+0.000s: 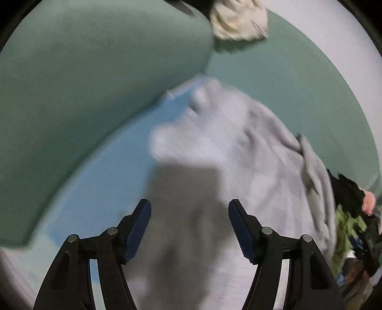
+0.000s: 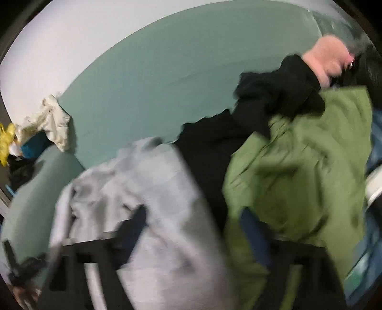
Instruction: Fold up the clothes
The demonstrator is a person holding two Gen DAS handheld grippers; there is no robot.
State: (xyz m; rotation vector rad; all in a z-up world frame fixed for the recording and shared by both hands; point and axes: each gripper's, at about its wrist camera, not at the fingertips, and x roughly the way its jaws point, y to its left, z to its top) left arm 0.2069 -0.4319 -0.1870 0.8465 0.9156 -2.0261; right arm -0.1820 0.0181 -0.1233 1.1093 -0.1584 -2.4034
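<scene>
From the left wrist we see the left gripper (image 1: 189, 229) tilted downward over a pale grey garment (image 1: 238, 152) spread on a teal cushioned surface (image 1: 83, 83); its blue-padded jaws stand well apart, nothing is pinched between them, and their shadow falls on the cloth just ahead. This view alone shows a crumpled cream cloth (image 1: 238, 21) lying far off on the teal surface, well apart from the grey garment. At the right rim a hand (image 1: 369, 201) in a black sleeve (image 1: 346, 193) appears beside a green scrap. From the right wrist — heavily blurred — we see the right gripper (image 2: 193, 224) also angled downward, jaws spread wide and empty, one finger over the grey garment, the other over a green garment (image 2: 310, 171). Only here do we see how the clothes lie: grey, then a black garment (image 2: 210, 152), then green, side by side and overlapping. The hand (image 2: 327, 59) in its black sleeve reaches in above the green garment. A yellow item (image 2: 6, 140) sits at the left edge — too blurred to identify.
</scene>
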